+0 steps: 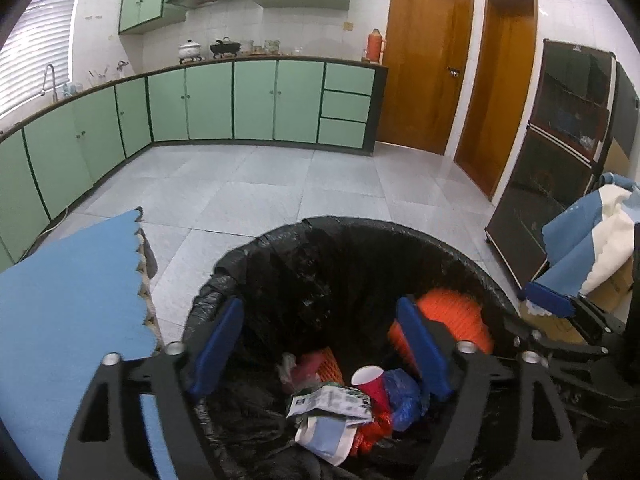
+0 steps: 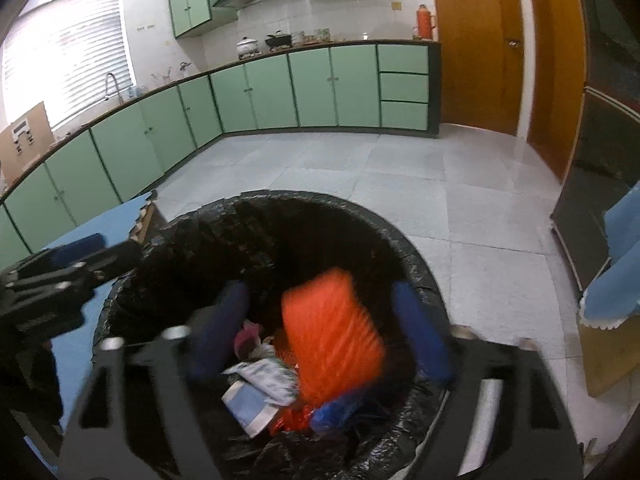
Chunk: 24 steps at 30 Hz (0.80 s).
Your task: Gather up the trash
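Note:
A bin lined with a black bag (image 1: 304,264) holds trash: a red cup (image 1: 370,384), paper wrappers (image 1: 328,404), a blue plastic bag (image 1: 404,400). My left gripper (image 1: 320,352) is open and empty over the bin's mouth. My right gripper (image 2: 320,336) is open over the same bin (image 2: 224,240). A blurred orange mesh piece (image 2: 332,340) is between its fingers without being held; it also shows in the left wrist view (image 1: 452,312). The right gripper also shows at the right edge of the left wrist view (image 1: 560,320).
A blue foam mat (image 1: 68,300) lies left of the bin. Green kitchen cabinets (image 1: 208,100) run along the far walls. Wooden doors (image 1: 428,60) and a dark cabinet (image 1: 560,140) stand at the right. A box with blue and white cloth (image 1: 592,248) is at the right.

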Tool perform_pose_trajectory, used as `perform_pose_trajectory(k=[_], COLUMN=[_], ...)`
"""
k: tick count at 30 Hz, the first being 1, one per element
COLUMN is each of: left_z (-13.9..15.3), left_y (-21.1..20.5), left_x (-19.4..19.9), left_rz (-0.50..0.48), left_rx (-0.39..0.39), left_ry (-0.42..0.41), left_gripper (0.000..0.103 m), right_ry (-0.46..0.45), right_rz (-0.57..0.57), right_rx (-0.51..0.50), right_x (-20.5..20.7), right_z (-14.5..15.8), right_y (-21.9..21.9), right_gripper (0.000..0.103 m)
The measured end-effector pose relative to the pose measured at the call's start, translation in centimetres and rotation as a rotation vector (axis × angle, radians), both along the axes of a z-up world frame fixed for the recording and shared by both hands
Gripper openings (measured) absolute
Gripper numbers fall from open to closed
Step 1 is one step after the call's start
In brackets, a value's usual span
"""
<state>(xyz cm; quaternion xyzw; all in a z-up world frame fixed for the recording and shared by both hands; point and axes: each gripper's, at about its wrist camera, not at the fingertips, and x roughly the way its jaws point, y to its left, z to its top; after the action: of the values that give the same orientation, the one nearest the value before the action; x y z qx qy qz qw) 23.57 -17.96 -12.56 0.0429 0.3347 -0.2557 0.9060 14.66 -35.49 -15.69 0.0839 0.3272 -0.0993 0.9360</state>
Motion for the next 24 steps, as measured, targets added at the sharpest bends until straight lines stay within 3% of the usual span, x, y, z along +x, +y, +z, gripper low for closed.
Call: perform_pose_trajectory(k=[6, 10, 16, 24], left_z=[2.5, 4.8, 7.2, 9.6], left_y=[2.2, 4.3, 7.7, 11.6], left_x=[-0.5, -1.6, -3.8, -8.2], left_rz=[0.028, 0.052, 0.096, 0.17], left_rx=[-0.029, -0.051, -0.074, -0.034], left_ry=[-0.031, -0.064, -0.083, -0.104], left_gripper=[0.082, 0.091, 0.095, 0.096], right_ry=[-0.015, -0.04, -0.077, -0.09], right_rz=[-0.003, 0.013, 0.061, 0.113], right_rx=[0.015, 0.021, 0.044, 0.039], right_x=[-0.8, -1.9, -3.9, -6.4], right_z=[1.5, 3.4, 6.8, 10.4], right_y=[0.3, 1.3, 3.8, 7.5], right_gripper=[0.09, 0.094, 0.098, 0.098])
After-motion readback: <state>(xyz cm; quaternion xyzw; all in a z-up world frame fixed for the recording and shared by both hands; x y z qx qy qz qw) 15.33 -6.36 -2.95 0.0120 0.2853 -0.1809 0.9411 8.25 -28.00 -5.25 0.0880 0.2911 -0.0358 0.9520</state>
